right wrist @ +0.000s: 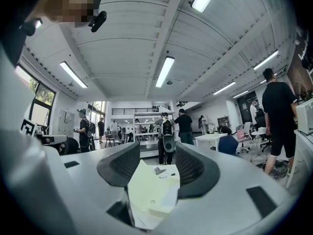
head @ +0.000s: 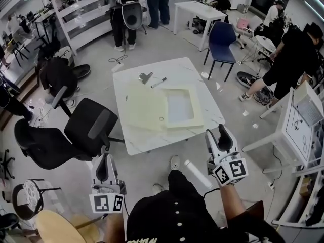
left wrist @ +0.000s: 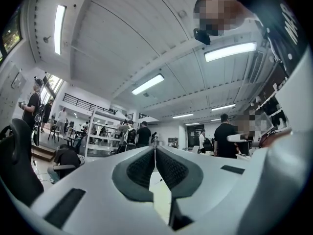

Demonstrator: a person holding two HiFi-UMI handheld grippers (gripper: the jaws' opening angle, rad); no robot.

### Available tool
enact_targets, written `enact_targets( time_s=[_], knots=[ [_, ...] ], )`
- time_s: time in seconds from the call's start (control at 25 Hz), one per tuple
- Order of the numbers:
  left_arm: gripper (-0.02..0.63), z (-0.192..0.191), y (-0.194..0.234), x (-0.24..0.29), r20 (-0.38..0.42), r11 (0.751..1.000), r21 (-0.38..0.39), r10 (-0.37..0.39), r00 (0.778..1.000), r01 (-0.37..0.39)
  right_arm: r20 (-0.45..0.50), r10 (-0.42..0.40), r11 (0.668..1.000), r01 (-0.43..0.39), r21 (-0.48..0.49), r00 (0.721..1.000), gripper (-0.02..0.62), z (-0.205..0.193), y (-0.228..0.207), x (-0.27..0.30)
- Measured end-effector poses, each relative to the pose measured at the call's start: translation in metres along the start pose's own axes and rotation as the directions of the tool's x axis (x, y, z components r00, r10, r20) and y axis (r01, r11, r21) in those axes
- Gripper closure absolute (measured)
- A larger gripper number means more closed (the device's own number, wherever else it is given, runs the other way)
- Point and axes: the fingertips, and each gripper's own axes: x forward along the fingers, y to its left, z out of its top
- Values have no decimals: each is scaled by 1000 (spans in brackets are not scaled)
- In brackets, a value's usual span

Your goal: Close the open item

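A pale yellow flat box lies open on the white square table (head: 131, 135). Its lid (head: 146, 107) is folded out to the left and its tray (head: 181, 107) sits at the right. My right gripper (head: 218, 134) hovers open just off the table's near right corner, empty. In the right gripper view the box (right wrist: 152, 192) shows between the spread jaws of that gripper (right wrist: 157, 163). My left gripper (head: 105, 159) hangs lower left, well short of the table. In the left gripper view its pads (left wrist: 155, 151) meet at the tips, with nothing between them.
A metal binder clip (head: 145, 77) and a marker (head: 158, 82) lie on the table's far side. Black office chairs (head: 91, 128) crowd the table's left edge. A blue chair (head: 221, 39) stands behind, a white roll (head: 197, 172) lies on the floor, and people stand around.
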Motion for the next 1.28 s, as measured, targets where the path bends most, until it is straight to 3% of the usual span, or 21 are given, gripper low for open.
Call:
enact_targets(
  time_s=[0.48, 0.84, 1.08, 1.28],
  knots=[
    [583, -13, 5, 71, -15, 999, 10, 44, 999, -44, -18, 45, 999, -45, 2, 999, 370, -9, -34, 75],
    [583, -18, -5, 154, -14, 997, 29, 65, 998, -65, -37, 79, 997, -78, 17, 996, 370, -17, -87, 142],
    [583, -14, -12, 203, -2, 994, 37, 99, 995, -99, -38, 164, 986, -164, -7, 986, 371, -10, -108, 186],
    [583, -11, -10, 221, -2, 988, 28, 154, 988, -154, -93, 264, 963, -268, -29, 960, 371, -14, -107, 216]
  ],
)
